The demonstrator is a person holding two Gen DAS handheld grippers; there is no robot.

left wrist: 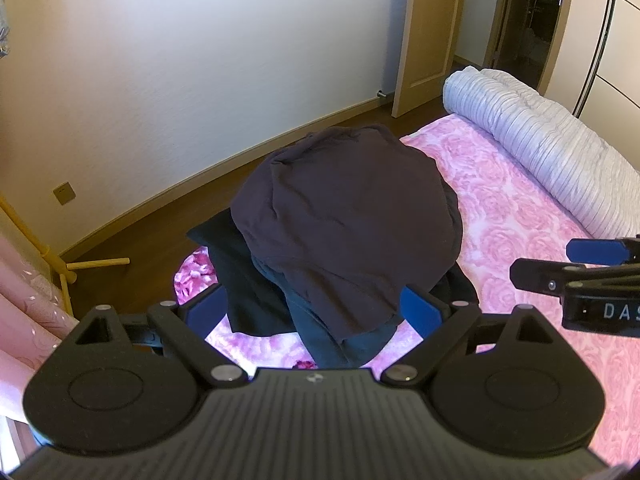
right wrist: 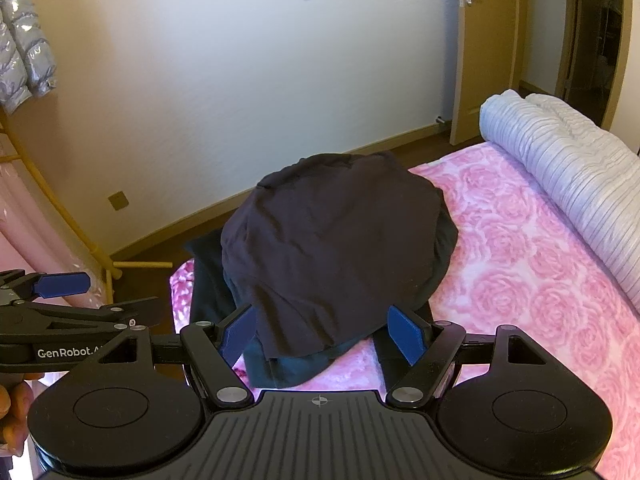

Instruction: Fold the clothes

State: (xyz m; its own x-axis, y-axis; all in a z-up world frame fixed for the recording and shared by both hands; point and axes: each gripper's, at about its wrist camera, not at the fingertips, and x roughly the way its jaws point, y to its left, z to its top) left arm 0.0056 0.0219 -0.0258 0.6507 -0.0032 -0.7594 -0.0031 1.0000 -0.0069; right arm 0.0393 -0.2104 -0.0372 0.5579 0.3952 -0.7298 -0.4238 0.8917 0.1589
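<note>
A heap of dark clothes (left wrist: 344, 220) (right wrist: 336, 232) lies at the corner of a bed with a pink rose-patterned sheet (left wrist: 512, 208) (right wrist: 520, 248). A purplish-black garment is on top, and a dark teal garment (left wrist: 344, 344) (right wrist: 288, 364) sticks out beneath it at the near edge. My left gripper (left wrist: 314, 310) (right wrist: 124, 291) is open and hovers over the near edge of the heap. My right gripper (right wrist: 322, 332) (left wrist: 540, 262) is open too, just right of the left one, with the hem of the top garment showing between its blue pads (right wrist: 406, 332). Neither holds cloth.
A rolled pale striped quilt (left wrist: 552, 136) (right wrist: 568, 160) lies along the far right of the bed. Past the bed corner are brown floor (left wrist: 132, 240), a white wall and an open wooden door (left wrist: 424, 32). A yellow wooden rack (right wrist: 60, 216) stands on the left. A hand (right wrist: 12, 412) holds the left gripper.
</note>
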